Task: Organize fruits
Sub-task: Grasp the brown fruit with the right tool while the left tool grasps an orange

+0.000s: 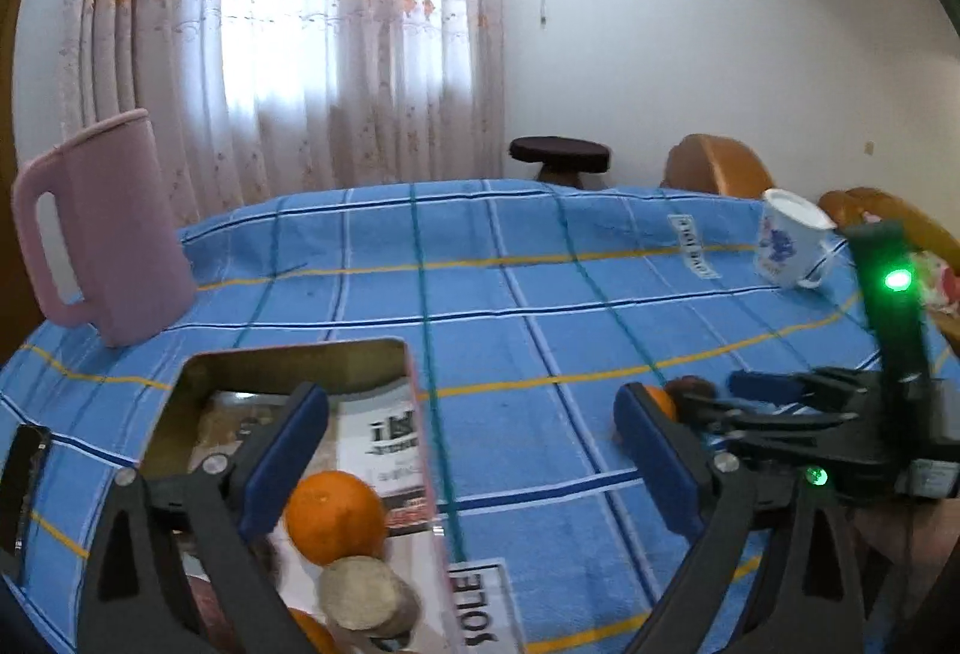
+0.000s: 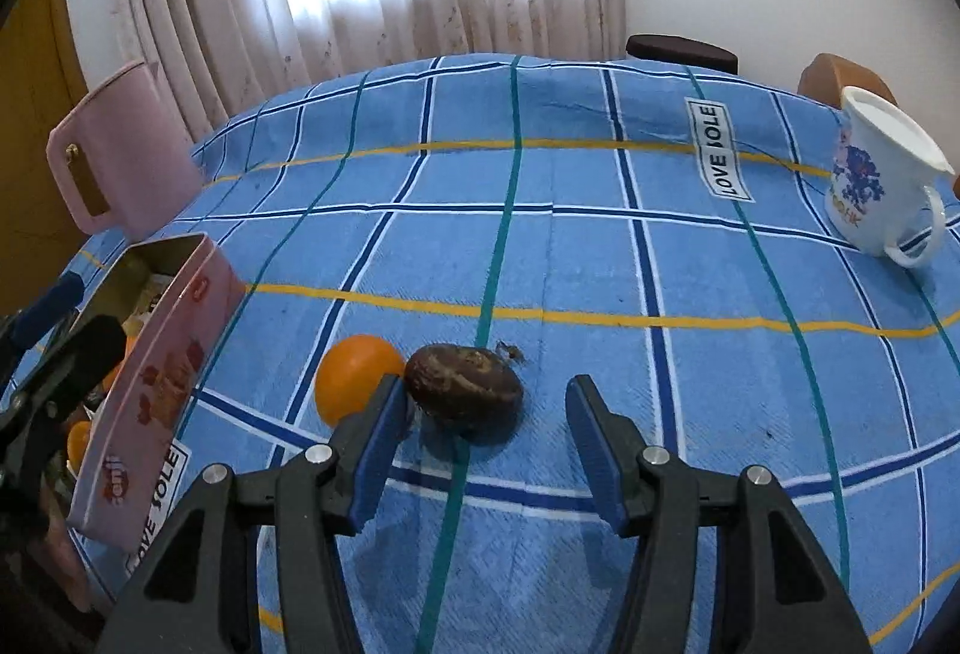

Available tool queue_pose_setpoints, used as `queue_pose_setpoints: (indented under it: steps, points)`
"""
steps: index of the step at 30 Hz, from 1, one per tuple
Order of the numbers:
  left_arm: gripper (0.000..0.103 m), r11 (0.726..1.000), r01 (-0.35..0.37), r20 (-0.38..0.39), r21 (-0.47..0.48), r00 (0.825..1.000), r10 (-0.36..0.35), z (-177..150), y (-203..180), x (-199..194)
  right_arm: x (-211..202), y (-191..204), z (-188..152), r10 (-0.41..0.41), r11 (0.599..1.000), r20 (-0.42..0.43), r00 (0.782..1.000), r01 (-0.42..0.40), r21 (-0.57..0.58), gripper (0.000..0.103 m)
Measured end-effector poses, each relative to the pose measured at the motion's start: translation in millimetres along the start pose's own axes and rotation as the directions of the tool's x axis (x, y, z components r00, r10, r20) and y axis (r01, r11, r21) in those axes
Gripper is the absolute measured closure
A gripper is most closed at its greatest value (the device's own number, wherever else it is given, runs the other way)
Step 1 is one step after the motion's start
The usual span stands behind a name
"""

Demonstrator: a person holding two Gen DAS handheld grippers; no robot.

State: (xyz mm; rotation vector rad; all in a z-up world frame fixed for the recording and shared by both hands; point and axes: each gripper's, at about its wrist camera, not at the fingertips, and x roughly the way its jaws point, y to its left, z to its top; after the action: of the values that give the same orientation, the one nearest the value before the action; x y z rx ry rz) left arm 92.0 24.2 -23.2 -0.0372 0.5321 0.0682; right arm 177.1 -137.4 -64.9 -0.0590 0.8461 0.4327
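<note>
Here, right claw (image 2: 483, 435) agape around brown fruit (image 2: 463, 382).

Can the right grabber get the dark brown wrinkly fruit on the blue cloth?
Probably yes. The right gripper is open, and the dark brown wrinkled fruit lies just ahead between its blue fingers. Only the round orange fruit sits close, touching its left side.

Left gripper (image 1: 474, 450): black plastic linkage arms with triangular cut-outs; silver round screws at the pivots; dark blue padded fingers (image 1: 288, 465); right gripper (image 2: 483, 447) built alike, carrying a black upright post lit by green lights.
</note>
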Motion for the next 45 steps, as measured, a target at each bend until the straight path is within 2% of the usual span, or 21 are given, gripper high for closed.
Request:
queue_pose_setpoints:
  steps: [1, 3, 6, 12, 18, 23, 27, 30, 34, 38, 40, 45]
  points:
    - [0.005, 1.0, 0.005, 0.003, 0.005, 1.0, -0.005, -0.2, -2.6, -0.5, 4.5, 1.6, 0.0, 0.009, 1.0, -0.023, 1.0, -0.01, -0.008, 0.063]
    - [0.005, 0.999, 0.022, 0.005, 0.033, 1.0, -0.022, -1.0, -12.9, -1.1, 8.1, 2.9, -0.3, 0.024, 1.0, -0.04, 0.999, -0.025, -0.009, 0.064]
    - [0.004, 0.997, 0.047, -0.006, 0.068, 0.999, -0.047, -1.2, -25.9, 1.8, 2.9, -0.1, -1.9, 0.042, 0.999, -0.021, 0.999, -0.042, -0.002, 0.066]
    - [0.004, 0.993, 0.089, -0.057, 0.08, 0.995, -0.085, 1.8, -41.4, 16.0, -17.6, -8.2, -9.3, -0.023, 1.0, 0.04, 0.999, 0.023, -0.015, 0.075]
    - [0.004, 0.991, 0.108, -0.114, 0.083, 0.989, -0.099, -1.8, -53.2, 34.0, -35.5, -18.1, -26.0, -0.038, 0.998, 0.03, 0.999, 0.04, -0.049, 0.075]
    - [0.005, 0.988, 0.129, -0.17, 0.087, 0.979, -0.113, -1.7, -65.9, 52.7, -41.5, -28.2, -28.7, -0.039, 0.999, 0.043, 0.998, 0.04, -0.023, 0.075]
    - [0.02, 0.988, 0.138, -0.218, 0.065, 0.968, -0.121, 0.6, -66.0, 68.4, -44.3, -31.1, -29.0, -0.055, 0.998, 0.06, 0.997, 0.056, -0.01, 0.075]
    - [0.034, 0.986, 0.161, -0.268, 0.044, 0.953, -0.144, 0.3, -66.2, 79.2, -45.9, -31.1, -28.8, -0.056, 0.998, 0.071, 0.996, 0.057, -0.007, 0.074]
    - [0.043, 0.982, 0.187, -0.3, 0.031, 0.939, -0.169, -1.5, -68.8, 85.4, -45.6, -31.3, -28.7, -0.052, 0.999, 0.073, 0.996, 0.052, 0.0, 0.074]
    - [0.045, 0.977, 0.212, -0.308, -0.001, 0.93, -0.202, -0.1, -67.0, 89.8, -44.4, -29.1, -28.1, -0.052, 0.999, 0.069, 0.996, 0.053, -0.006, 0.073]
    - [0.066, 0.97, 0.244, -0.305, -0.015, 0.922, -0.237, 0.5, -64.9, 88.6, -44.4, -27.8, -27.9, -0.053, 0.999, 0.07, 0.996, 0.054, -0.008, 0.072]
    - [0.066, 0.966, 0.258, -0.303, 0.01, 0.922, -0.243, -0.4, -63.3, 83.8, -45.1, -23.7, -27.9, -0.065, 0.998, 0.076, 0.995, 0.067, -0.021, 0.072]
